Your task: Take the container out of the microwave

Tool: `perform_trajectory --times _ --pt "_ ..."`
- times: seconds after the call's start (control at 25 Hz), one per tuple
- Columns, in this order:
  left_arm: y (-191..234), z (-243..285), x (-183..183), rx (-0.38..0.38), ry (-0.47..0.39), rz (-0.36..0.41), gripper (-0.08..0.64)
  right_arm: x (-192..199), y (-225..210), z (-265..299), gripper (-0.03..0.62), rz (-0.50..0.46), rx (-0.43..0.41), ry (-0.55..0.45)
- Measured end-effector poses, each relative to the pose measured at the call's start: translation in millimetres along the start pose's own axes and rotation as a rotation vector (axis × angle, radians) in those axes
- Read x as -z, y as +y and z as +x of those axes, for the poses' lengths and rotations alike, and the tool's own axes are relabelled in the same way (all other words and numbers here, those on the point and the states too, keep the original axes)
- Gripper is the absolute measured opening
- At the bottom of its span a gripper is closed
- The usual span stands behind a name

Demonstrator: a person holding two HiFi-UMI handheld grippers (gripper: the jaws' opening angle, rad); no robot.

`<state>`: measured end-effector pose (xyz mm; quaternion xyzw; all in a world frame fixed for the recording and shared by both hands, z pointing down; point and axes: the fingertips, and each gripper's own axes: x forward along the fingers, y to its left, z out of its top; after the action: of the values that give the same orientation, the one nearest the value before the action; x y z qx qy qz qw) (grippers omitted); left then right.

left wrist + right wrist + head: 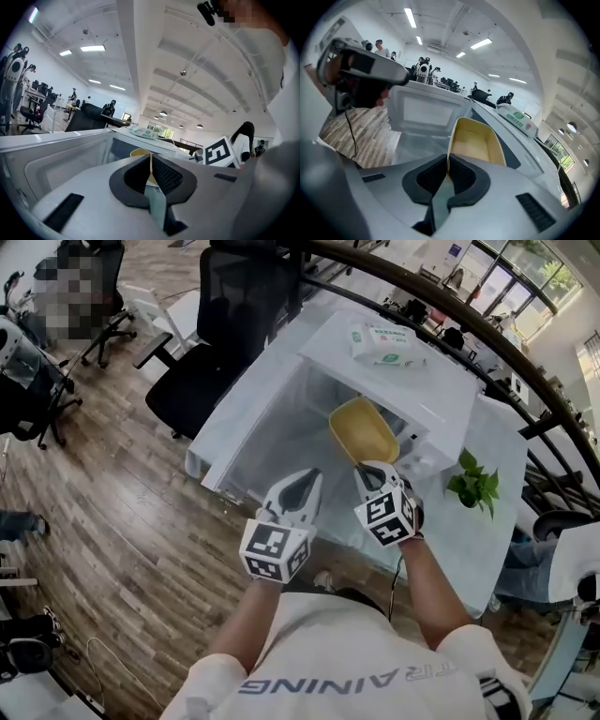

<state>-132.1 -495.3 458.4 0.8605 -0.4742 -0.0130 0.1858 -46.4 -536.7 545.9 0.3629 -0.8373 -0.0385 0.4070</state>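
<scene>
container is hanging by its near rim, pinched between the almost closed jaws of the right gripper, just outside the mouth of the open microwave. left gripper is hovering alongside, jaws together on nothing. wipes pack is lying on the microwave's top.

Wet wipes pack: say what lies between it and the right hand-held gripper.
The yellow container, its rim clamped in the right hand-held gripper, and the microwave's top edge; the head view shows it.
</scene>
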Motion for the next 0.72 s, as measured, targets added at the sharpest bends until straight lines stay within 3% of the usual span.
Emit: perform_trajectory --times 0.36,0.72 --pt "-61.8 -16.3 0.5 0.012 -0.029 0.045 0.043 30.5 5.1 -122.2 0.037 0.009 0.022 -0.058" --pt "-115.3 -19.1 8.8 0.051 -0.024 0.101 0.043 52.2 -12.4 -183.6 0.037 0.069 0.078 -0.091"
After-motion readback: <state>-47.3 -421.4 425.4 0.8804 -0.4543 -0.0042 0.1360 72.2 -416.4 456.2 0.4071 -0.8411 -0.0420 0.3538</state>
